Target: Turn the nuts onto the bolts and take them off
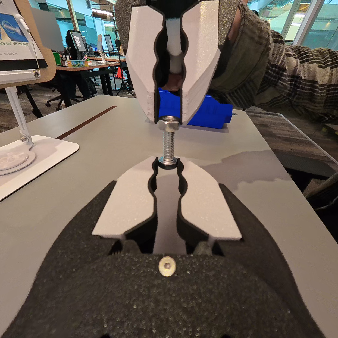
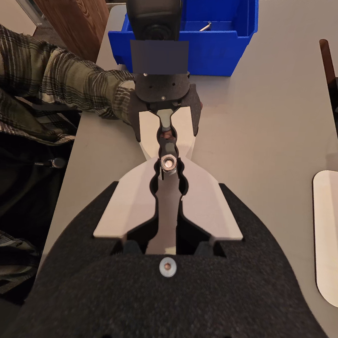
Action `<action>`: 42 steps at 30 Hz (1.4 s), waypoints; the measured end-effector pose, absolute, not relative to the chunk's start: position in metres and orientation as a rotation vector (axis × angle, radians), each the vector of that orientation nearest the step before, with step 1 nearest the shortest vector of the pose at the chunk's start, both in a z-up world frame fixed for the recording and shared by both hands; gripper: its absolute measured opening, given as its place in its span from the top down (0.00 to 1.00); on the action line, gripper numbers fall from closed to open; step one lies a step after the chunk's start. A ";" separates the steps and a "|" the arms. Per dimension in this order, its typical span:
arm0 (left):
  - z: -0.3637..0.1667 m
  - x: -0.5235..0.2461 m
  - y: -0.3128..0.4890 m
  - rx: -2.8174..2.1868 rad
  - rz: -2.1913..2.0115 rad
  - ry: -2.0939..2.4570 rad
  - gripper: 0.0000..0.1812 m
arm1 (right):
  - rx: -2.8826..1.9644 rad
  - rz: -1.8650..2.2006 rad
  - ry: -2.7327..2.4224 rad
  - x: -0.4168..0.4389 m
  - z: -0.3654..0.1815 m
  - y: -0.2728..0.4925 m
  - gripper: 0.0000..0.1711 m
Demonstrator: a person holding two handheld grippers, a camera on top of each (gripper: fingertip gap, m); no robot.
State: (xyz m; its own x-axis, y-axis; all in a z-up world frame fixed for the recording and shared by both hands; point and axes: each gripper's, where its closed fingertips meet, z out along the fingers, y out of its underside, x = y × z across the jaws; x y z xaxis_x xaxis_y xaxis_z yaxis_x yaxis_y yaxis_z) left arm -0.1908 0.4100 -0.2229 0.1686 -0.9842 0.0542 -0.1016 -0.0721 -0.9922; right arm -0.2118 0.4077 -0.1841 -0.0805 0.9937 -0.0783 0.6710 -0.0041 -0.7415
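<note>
The left gripper (image 1: 167, 162) fingers pinch the bolt (image 1: 167, 144) head, which they partly hide. The right gripper (image 2: 167, 165) fingers clamp the nut (image 2: 167, 163) at the threaded end, hiding the shaft from the right wrist view.

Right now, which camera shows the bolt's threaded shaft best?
The left wrist view: the bolt stands side-on, threads plain between both grippers. The right wrist view looks down its end, showing only the nut and hiding the shaft.
</note>
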 end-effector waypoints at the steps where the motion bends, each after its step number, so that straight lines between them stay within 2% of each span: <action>1: -0.223 -0.191 0.410 -1.410 -1.079 1.129 0.89 | -1.717 0.883 -1.795 -0.212 -0.184 0.408 0.90; 18: -0.223 -0.190 0.410 -1.415 -1.096 1.121 0.89 | -1.701 0.891 -1.755 -0.215 -0.179 0.412 0.82; 26: -0.211 -0.195 0.412 -1.370 -1.200 1.032 0.89 | -1.581 1.043 -1.486 -0.209 -0.148 0.412 0.60; 29: -0.209 -0.196 0.412 -1.367 -1.215 1.016 0.89 | -1.537 1.076 -1.413 -0.207 -0.148 0.410 0.55; 42: -0.209 -0.196 0.413 -1.374 -1.221 1.008 0.89 | -1.488 1.118 -1.465 -0.218 -0.166 0.394 0.52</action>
